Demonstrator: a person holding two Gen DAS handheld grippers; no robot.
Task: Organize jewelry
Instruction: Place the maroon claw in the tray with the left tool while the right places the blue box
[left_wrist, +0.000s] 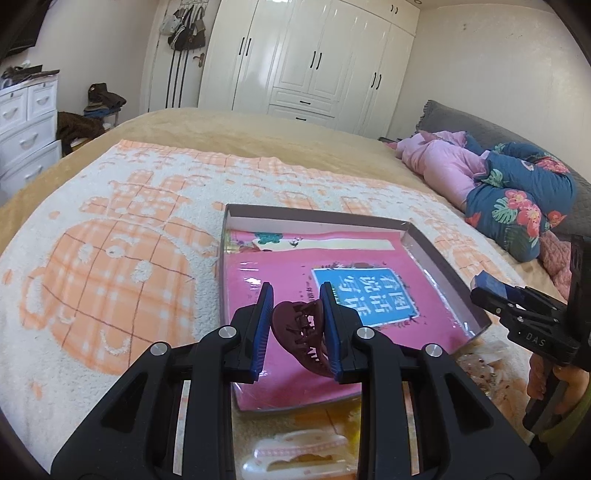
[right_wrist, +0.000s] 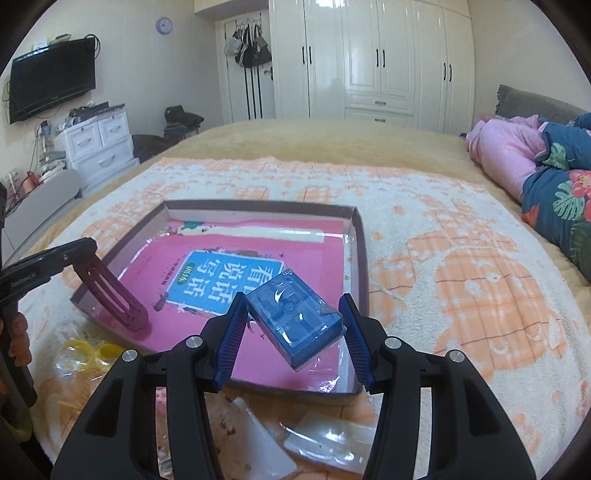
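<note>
Left gripper (left_wrist: 297, 325) clamping maroon claw clip (left_wrist: 300, 338), above tray's (left_wrist: 448, 275) near edge

Bed (right_wrist: 332, 140) had a tan cover; a white-and-orange checked blanket (right_wrist: 461, 266) was spread over it. On the blanket: shallow cardboard tray (right_wrist: 364, 258) with a pink book (right_wrist: 229, 273) flat inside. Clear plastic packets (right_wrist: 332, 439) and a yellow item (right_wrist: 88, 350) lay just in front of the tray. Pink and floral bedding (left_wrist: 498, 192) was bunched along the right edge.
</note>
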